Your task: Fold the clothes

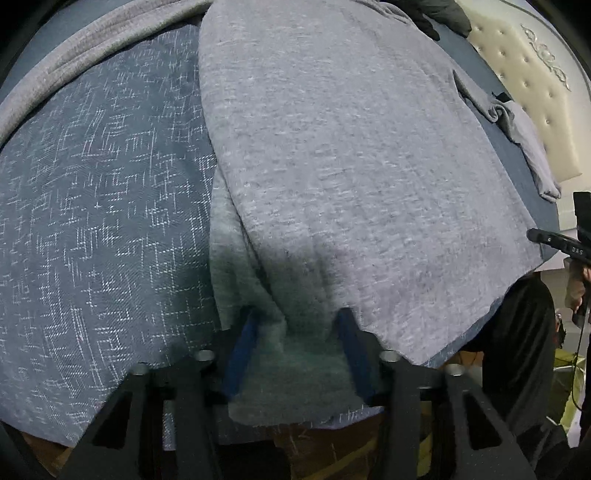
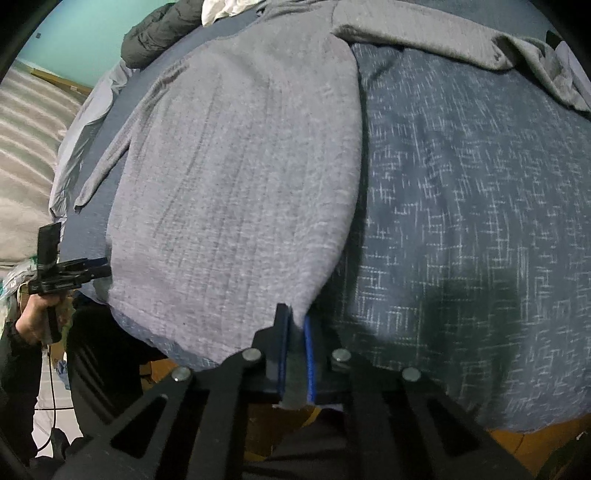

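A grey long-sleeved top [image 1: 351, 147] [image 2: 229, 177] lies flat on a blue bedcover with white hatching [image 1: 92, 203] [image 2: 480, 221], its hem at the bed's near edge. My left gripper [image 1: 297, 314] is shut on a bunched fold at the hem's left corner, grey cloth filling the gap between its blue pads [image 1: 243, 350]. My right gripper [image 2: 294, 314] is shut on the hem's right corner, a thin strip of cloth pinched between its pads. Each gripper also shows in the other's view, held in a hand: the right gripper [image 1: 554, 240], the left gripper [image 2: 74, 275].
Another grey garment [image 1: 92, 55] [image 2: 461, 40] lies across the far part of the cover. A dark jacket [image 2: 159, 29] and a pale lilac cloth [image 1: 532, 147] lie farther off. A tufted cream headboard [image 1: 524, 74] ends the bed. A person in dark clothing [image 1: 524, 332] stands at the near edge.
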